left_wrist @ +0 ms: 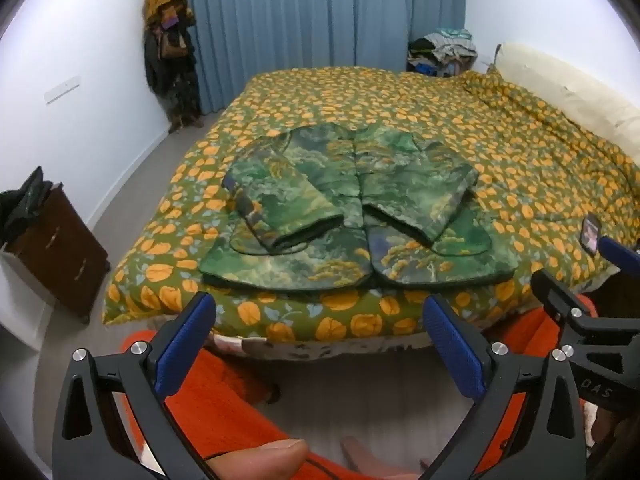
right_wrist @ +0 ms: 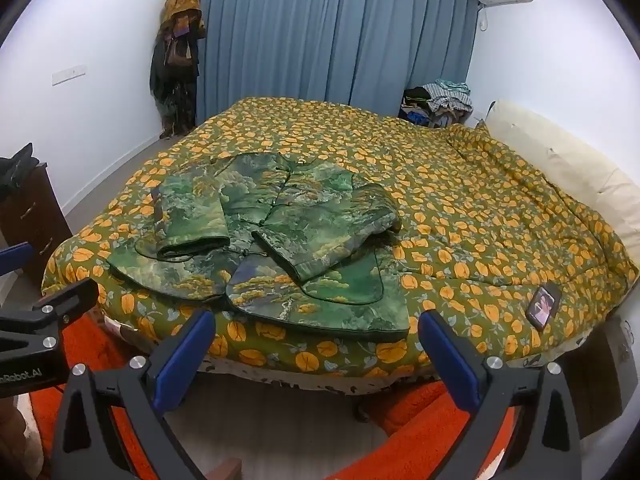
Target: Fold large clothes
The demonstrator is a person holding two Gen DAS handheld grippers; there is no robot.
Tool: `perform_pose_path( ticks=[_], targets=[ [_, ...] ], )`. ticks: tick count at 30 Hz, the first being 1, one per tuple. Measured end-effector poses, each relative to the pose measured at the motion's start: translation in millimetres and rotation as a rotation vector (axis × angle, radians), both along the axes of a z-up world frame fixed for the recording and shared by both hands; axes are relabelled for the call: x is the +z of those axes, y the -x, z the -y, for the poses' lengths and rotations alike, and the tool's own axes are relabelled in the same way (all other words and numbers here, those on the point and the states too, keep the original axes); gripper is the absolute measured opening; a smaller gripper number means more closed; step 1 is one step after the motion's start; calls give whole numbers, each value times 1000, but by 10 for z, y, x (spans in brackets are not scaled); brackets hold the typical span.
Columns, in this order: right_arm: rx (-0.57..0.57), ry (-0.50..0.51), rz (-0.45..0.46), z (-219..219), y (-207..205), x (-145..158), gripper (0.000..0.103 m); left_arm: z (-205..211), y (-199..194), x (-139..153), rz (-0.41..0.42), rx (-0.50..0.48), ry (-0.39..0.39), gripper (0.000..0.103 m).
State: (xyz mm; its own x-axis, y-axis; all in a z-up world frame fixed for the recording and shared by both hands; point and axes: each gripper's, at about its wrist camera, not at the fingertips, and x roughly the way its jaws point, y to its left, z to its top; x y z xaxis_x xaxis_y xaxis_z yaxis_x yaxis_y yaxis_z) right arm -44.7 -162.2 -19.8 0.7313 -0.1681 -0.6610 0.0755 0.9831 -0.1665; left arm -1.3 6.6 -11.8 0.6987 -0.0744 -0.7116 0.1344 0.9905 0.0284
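Note:
A green landscape-print jacket (left_wrist: 352, 208) (right_wrist: 280, 240) lies flat, front up, near the foot of the bed, with both sleeves folded in across its front. My left gripper (left_wrist: 318, 312) hangs open short of the bed's near edge, nothing between its blue pads. My right gripper (right_wrist: 316, 328) is open too, held before the bed edge just below the jacket's hem. In the left wrist view the right gripper's black body (left_wrist: 580, 312) shows at the right. In the right wrist view the left gripper's body (right_wrist: 44, 320) shows at the left.
The bed's green quilt with orange flowers (left_wrist: 500, 152) (right_wrist: 480, 208) spreads wide. A phone (left_wrist: 591, 234) (right_wrist: 542, 306) lies near its right corner. A dark drawer chest (left_wrist: 56, 252) stands left, hung coats (left_wrist: 172, 52) in the corner, a clothes pile (right_wrist: 440, 104) behind. Orange fabric (left_wrist: 224, 392) and a thumb (left_wrist: 260, 460) sit below.

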Motion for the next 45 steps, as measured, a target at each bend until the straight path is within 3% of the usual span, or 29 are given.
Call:
perform_pose_path(
  ticks=[45],
  targets=[
    [-18,41,-11,28,40,-63,103,122,40,-26,-11,-82,-14,103]
  ],
)
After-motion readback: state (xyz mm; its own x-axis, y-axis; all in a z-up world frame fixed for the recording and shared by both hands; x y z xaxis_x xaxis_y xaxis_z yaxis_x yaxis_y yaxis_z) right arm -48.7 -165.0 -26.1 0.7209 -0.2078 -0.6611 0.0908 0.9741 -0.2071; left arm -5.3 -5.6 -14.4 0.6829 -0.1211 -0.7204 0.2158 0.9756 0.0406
